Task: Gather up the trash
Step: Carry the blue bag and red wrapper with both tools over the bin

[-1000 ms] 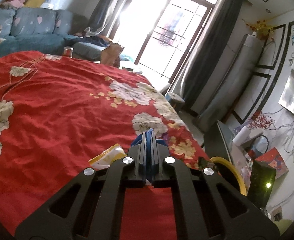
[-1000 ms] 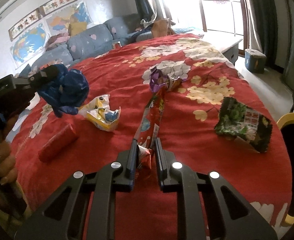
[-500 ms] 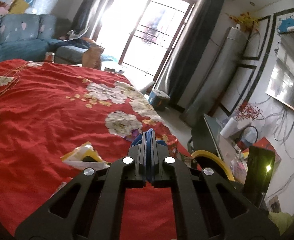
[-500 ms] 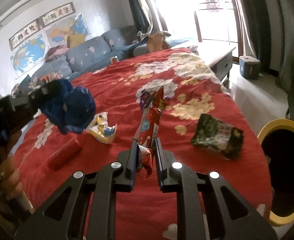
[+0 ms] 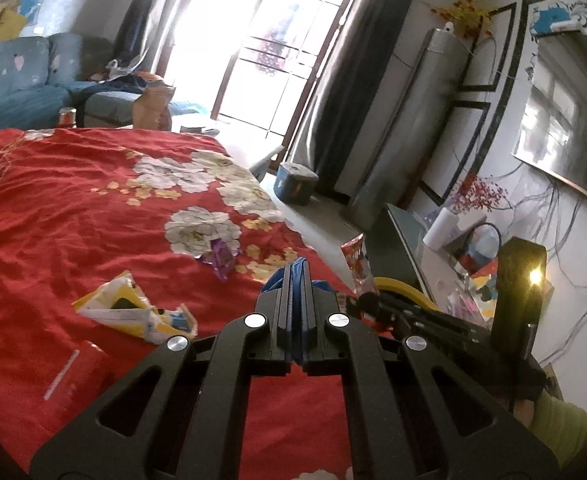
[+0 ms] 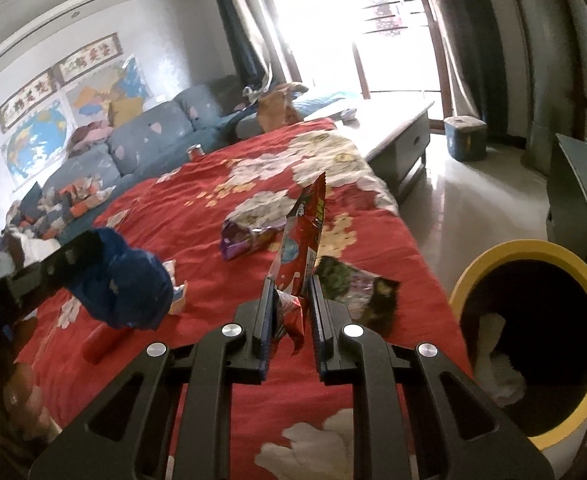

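Note:
My left gripper (image 5: 296, 270) is shut on a crumpled blue wrapper (image 6: 127, 284), held above the red flowered bedspread (image 5: 73, 216). My right gripper (image 6: 290, 280) is shut on a long red snack wrapper (image 6: 303, 232) that stands upright; it also shows in the left wrist view (image 5: 357, 266). A yellow-rimmed trash bin (image 6: 533, 320) stands off the bed's right edge, with white trash inside. On the bedspread lie a purple wrapper (image 6: 245, 236), a green and black packet (image 6: 357, 288), a yellow and white wrapper (image 5: 133, 308) and a red box (image 5: 73, 376).
A blue sofa (image 6: 145, 140) with clutter runs along the far side. A low white table (image 6: 393, 128) and a blue stool (image 6: 465, 136) stand by the bright window. A grey TV stand (image 6: 573, 200) is behind the bin.
Both grippers have moved right with their wrappers, toward the bed's right edge. The yellow-rimmed bin has come fully into the right wrist view.

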A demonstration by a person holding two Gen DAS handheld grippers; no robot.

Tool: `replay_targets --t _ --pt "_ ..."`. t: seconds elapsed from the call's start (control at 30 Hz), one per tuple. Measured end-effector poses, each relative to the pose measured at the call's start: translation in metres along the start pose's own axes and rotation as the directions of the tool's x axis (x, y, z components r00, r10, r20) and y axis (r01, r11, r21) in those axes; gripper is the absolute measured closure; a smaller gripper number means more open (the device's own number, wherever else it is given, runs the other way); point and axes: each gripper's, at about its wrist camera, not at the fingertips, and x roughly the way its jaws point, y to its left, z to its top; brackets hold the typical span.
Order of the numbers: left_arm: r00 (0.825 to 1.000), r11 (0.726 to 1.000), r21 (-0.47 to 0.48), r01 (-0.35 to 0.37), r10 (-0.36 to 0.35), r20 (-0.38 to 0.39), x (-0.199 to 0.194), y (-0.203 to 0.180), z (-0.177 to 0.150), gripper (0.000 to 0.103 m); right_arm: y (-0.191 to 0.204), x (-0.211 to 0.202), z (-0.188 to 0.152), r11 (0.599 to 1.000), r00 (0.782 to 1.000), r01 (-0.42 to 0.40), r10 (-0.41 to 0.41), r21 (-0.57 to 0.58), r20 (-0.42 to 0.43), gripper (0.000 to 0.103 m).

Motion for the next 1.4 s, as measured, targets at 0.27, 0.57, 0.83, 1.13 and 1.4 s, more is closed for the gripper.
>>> replay_targets --t 0.27,0.57,0.83,1.13,1.4 --pt "0.999 0.998 0.048 0.030 -0.029 -0.017 0.009 -0.021 -0.003 0.103 -0.020 -0.009 0.002 0.999 0.999 0.029 -0.030 0.037 0.022 0.087" --pt "0.998 0.994 0.090 0.058 -0.055 -0.038 0.014 -0.041 -0.007 0.103 -0.043 -0.018 0.006 0.994 0.996 0.067 -0.071 0.086 0.047 0.087" --pt "0.996 0.991 0.115 0.075 -0.068 -0.059 0.022 -0.055 -0.009 0.103 -0.067 -0.026 0.006 0.986 0.991 0.104 -0.113 0.132 0.065 0.087" --pt "0.989 0.980 0.159 0.117 -0.101 -0.109 0.045 -0.080 -0.010 0.103 -0.095 -0.033 0.003 0.972 0.984 0.144 -0.161 0.187 0.078 0.087" --pt "0.980 0.964 0.214 0.159 -0.127 -0.155 0.068 -0.109 -0.014 0.103 -0.121 -0.039 0.001 0.955 0.975 0.177 -0.202 0.238 0.088 0.087"
